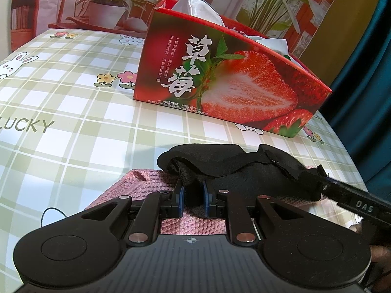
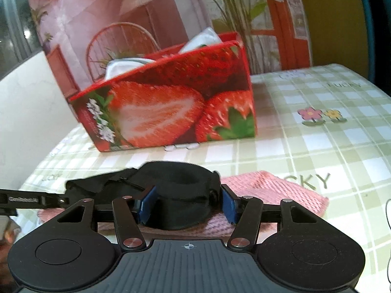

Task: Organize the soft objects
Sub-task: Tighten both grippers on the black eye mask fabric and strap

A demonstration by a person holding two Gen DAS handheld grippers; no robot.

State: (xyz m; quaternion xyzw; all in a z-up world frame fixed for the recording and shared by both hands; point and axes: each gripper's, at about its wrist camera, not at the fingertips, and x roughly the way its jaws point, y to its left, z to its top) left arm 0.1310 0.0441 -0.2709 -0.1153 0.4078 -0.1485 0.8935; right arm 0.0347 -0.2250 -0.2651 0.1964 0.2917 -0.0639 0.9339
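Observation:
A black fabric piece (image 1: 220,163) lies stretched over a pink knitted cloth (image 1: 146,180) on the checked tablecloth. My left gripper (image 1: 194,196) is shut on one fold of it, blue pads pinching the fabric. In the right wrist view my right gripper (image 2: 187,205) holds the bunched other end of the black fabric (image 2: 180,178), which fills the gap between its blue pads. The pink cloth (image 2: 281,190) shows beneath and to the right. Just beyond stands a red strawberry-printed box (image 1: 232,78) (image 2: 171,105), with white cloth (image 1: 195,5) (image 2: 205,37) sticking out of its open top.
The green checked tablecloth (image 1: 73,112) with rabbits and flowers spreads left of the box. The table edge (image 1: 342,131) curves away on the right, with a teal curtain behind. A printed backdrop of plants fills the rear. Part of a hand (image 1: 376,249) shows lower right.

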